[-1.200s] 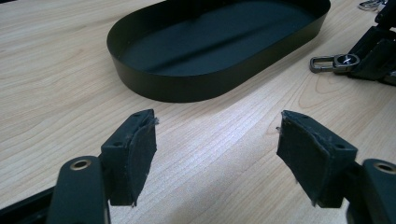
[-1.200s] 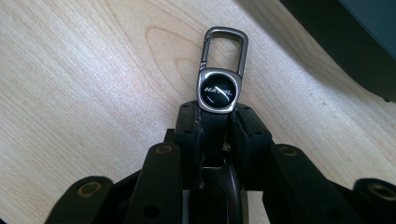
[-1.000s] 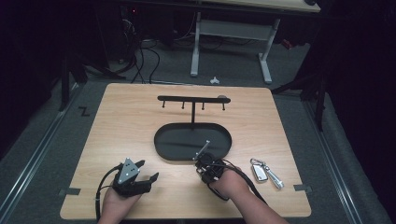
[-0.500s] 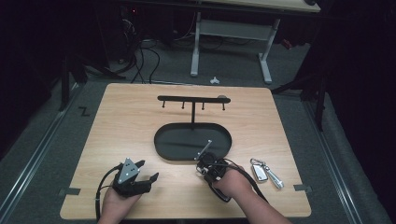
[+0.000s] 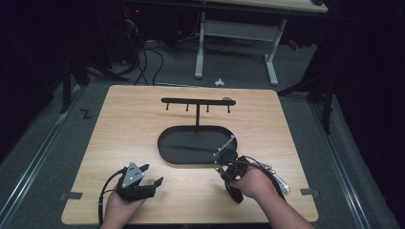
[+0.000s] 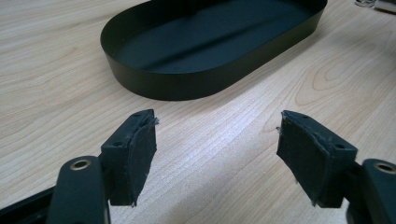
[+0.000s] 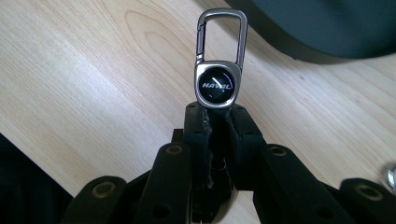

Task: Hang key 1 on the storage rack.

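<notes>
A silver keychain [image 7: 214,86] with a round black badge and a carabiner clip sticks up from my right gripper [image 7: 215,114]. Its jaws have just been closing and are shut on the keychain's lower part. In the high view the right gripper [image 5: 223,161] hovers at the near right rim of the black oval tray [image 5: 165,152]. A black hook rack [image 5: 197,101] stands behind the tray. My left gripper [image 5: 152,174] rests low at the table's front left. In the left gripper view it [image 6: 217,140] is open with nothing between its pads, facing the tray [image 6: 187,86].
Another silver key piece [image 5: 279,182] lies on the wooden table to the right of the right hand. Strips of tape [image 5: 71,195] mark the front corners. A desk frame and cables stand on the floor beyond the far edge.
My right gripper has lifted off the table with the keychain and shifted right along the tray's rim. The left gripper has stayed where it was.
</notes>
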Demonstrator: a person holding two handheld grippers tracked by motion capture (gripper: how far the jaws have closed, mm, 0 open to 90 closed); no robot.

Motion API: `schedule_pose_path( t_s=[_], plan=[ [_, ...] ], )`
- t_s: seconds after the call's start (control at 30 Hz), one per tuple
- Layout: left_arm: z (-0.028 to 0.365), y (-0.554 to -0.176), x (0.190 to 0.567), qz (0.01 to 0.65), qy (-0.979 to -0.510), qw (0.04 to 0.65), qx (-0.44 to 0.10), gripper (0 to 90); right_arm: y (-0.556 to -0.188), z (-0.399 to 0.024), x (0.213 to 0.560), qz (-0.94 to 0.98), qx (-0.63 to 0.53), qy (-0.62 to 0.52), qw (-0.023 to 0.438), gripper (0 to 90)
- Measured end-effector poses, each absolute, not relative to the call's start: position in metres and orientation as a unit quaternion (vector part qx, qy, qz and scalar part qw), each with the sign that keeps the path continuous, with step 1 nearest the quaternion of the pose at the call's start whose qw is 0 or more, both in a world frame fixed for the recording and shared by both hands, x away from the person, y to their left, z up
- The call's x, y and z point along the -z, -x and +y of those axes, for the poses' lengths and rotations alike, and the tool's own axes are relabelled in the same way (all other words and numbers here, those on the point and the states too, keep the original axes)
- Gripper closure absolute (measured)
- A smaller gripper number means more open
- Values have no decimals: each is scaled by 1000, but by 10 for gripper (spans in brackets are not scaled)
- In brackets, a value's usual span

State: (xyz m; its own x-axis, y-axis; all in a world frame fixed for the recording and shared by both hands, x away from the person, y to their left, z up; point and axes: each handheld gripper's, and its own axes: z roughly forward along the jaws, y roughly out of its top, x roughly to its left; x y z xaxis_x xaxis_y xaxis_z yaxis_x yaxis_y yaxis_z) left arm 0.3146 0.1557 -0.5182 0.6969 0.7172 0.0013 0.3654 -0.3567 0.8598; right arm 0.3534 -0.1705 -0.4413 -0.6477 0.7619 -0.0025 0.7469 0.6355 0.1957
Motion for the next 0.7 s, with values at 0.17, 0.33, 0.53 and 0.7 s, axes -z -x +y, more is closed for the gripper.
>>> schedule_pose_path(
  t_s=[0.17,0.33,0.53,0.7],
  plan=[
    [155,-314,518,337,-802,455,-193,285,-351,-178,432,898,-87,-429,46,806],
    [155,-314,518,336,-802,455,-192,285,-350,-187,427,898,-90,-427,49,805],
    [155,-314,519,334,-804,453,-191,284,-348,-195,420,895,-91,-433,53,805],
    [154,-314,519,334,-804,453,-191,284,-347,-200,416,893,-90,-437,56,806]
  ],
)
